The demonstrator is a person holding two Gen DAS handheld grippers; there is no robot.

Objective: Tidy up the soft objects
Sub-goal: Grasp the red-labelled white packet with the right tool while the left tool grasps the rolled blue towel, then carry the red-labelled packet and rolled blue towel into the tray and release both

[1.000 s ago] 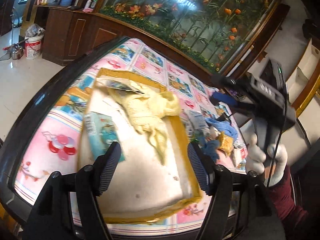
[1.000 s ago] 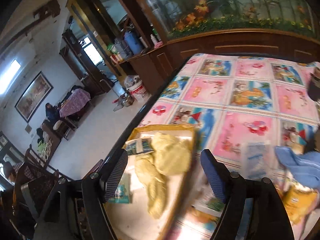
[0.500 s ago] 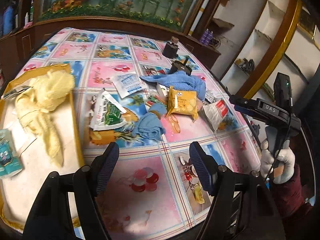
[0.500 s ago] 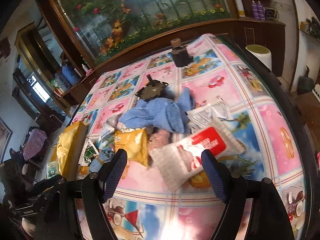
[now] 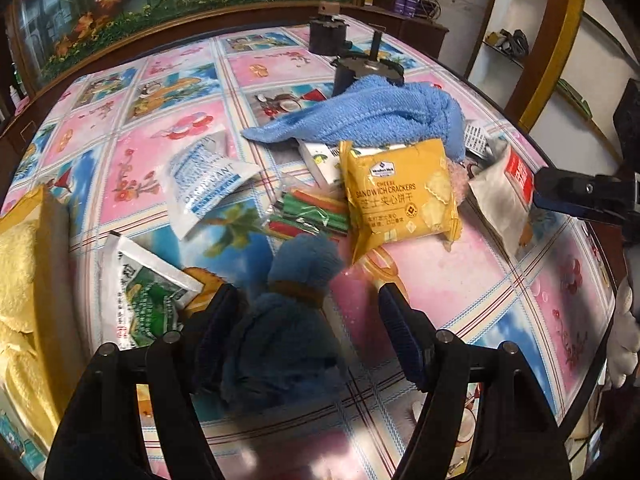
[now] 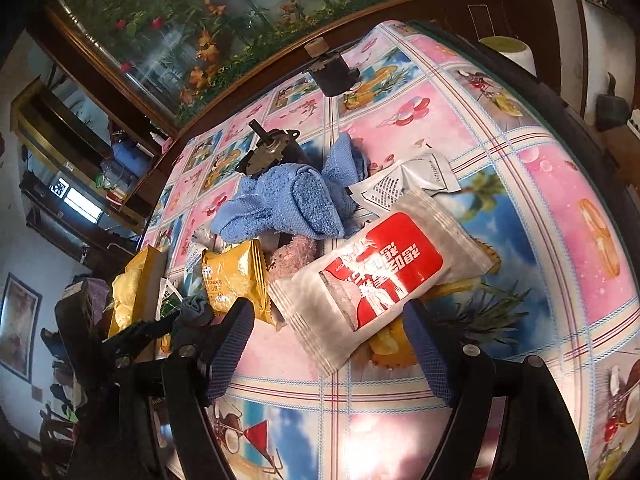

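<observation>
My left tool (image 5: 308, 312) is spread wide around the dark blue bundle (image 5: 288, 340) at the table's (image 5: 460, 280) near edge; it looks soft and light, so I would pinch it at the banded waist. My right tool (image 6: 328, 336) gapes empty before the red-label packet (image 6: 376, 276), probably slippery. Farther off lies the limp blue towel (image 5: 360, 116).

I see the bench (image 5: 460, 264) under its patterned cloth carrying a blue towel (image 5: 372, 114), yellow cracker pack (image 5: 400, 196), red-labelled pouch (image 6: 380, 276), white sachet (image 5: 204, 180) and yellow tray (image 5: 24, 264).
</observation>
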